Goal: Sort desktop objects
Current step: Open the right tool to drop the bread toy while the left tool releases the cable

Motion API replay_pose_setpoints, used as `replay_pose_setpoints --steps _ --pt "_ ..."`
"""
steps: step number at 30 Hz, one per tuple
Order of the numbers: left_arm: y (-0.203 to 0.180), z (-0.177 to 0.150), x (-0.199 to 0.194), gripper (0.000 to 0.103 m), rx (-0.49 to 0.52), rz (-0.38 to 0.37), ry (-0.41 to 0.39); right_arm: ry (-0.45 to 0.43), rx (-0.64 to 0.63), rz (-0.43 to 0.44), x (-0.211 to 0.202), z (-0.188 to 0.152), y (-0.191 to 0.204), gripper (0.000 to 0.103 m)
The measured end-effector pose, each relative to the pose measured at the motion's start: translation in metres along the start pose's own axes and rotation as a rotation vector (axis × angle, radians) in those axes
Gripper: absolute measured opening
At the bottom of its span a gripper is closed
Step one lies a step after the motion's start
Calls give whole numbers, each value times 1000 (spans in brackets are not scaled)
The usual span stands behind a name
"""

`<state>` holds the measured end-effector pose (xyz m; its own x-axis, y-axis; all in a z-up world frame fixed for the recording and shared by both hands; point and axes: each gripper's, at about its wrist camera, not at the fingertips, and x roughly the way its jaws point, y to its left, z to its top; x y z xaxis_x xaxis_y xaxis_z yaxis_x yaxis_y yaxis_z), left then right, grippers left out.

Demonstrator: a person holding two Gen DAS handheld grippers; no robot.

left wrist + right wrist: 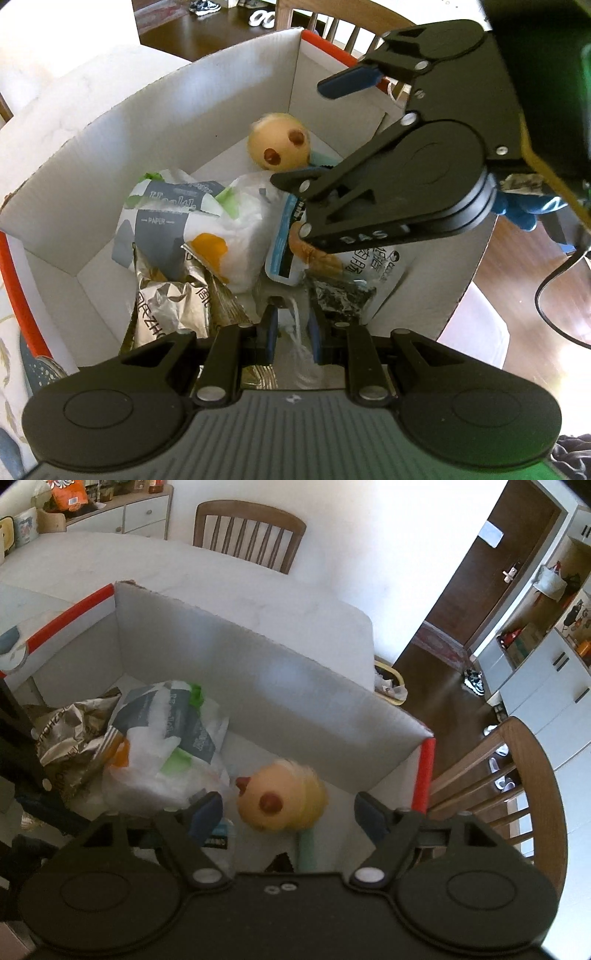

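Yellow toy head (282,799) blurred, body hidden behind right tongs (290,814)

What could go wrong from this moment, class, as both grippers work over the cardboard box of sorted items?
1. The right gripper is open and the blurred yellow toy head sits between its fingers; it may roll against the tissue pack.
2. The left gripper, nearly closed around a white cord, could snag it when lifting.
3. Both grippers crowd the box and might collide.
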<state>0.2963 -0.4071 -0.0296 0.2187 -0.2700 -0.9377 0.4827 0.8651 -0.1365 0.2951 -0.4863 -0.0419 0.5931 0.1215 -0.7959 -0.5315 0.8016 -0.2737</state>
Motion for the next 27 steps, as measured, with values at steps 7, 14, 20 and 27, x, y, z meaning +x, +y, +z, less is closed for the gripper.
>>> replay_pose_setpoints --steps 7,14,20,27 --pt "2 -3 -8 17 -13 -5 -18 -14 24 11 -13 -5 -2 80" --pt "-7 -9 -27 19 -28 -18 -56 -33 50 28 -31 -8 -6 80" --pt "-6 -8 -36 20 -36 -10 -91 -47 67 36 -46 -10 -2 80" --pt "-3 -16 -53 20 -56 29 -149 -72 91 16 -66 -12 8 80"
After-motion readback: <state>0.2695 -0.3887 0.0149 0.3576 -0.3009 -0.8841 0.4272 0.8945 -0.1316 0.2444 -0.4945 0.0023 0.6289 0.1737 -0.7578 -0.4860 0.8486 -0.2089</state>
